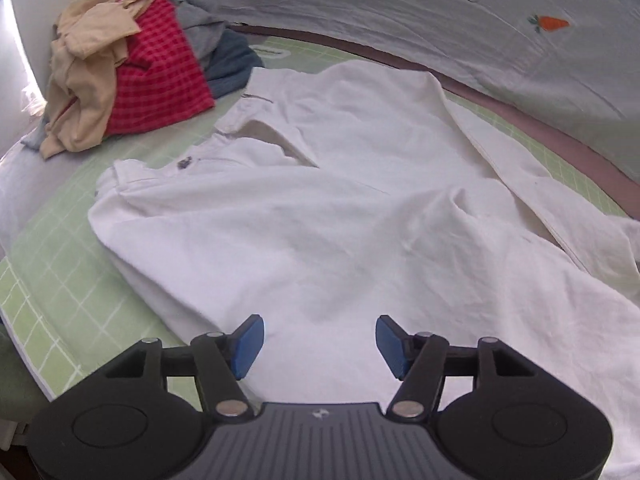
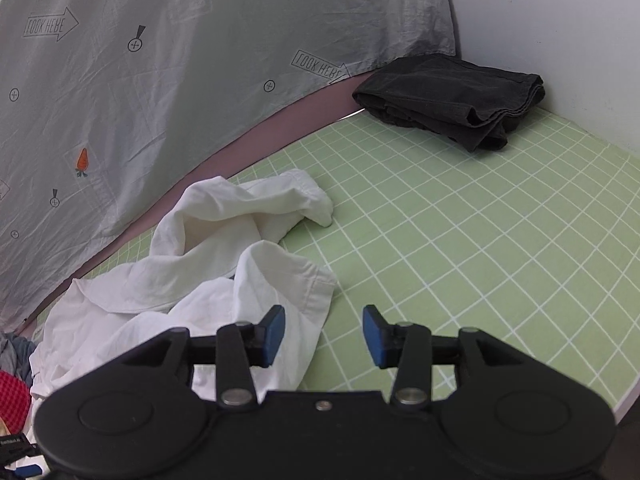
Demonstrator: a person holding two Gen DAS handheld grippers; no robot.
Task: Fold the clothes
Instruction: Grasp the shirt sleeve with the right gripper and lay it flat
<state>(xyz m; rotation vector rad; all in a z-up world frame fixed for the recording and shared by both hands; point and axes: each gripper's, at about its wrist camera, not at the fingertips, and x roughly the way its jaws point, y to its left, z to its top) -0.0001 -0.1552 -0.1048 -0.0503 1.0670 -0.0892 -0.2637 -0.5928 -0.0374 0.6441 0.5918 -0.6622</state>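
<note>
Green gridded mat [image 2: 460, 240] beneath grey printed sheet [image 2: 200, 60].

The grey sheet [image 2: 200, 60] hanging behind the mat carries the only words I can read: "LOOK HERE" inside an outlined arrow [image 2: 50, 28], printed again in a second arrow [image 2: 320, 67] lower down near its hem. Small orange carrots [image 2: 82, 161] and circled plus marks [image 2: 135, 44] are scattered over the same sheet. Nothing else bears readable lettering.
</note>
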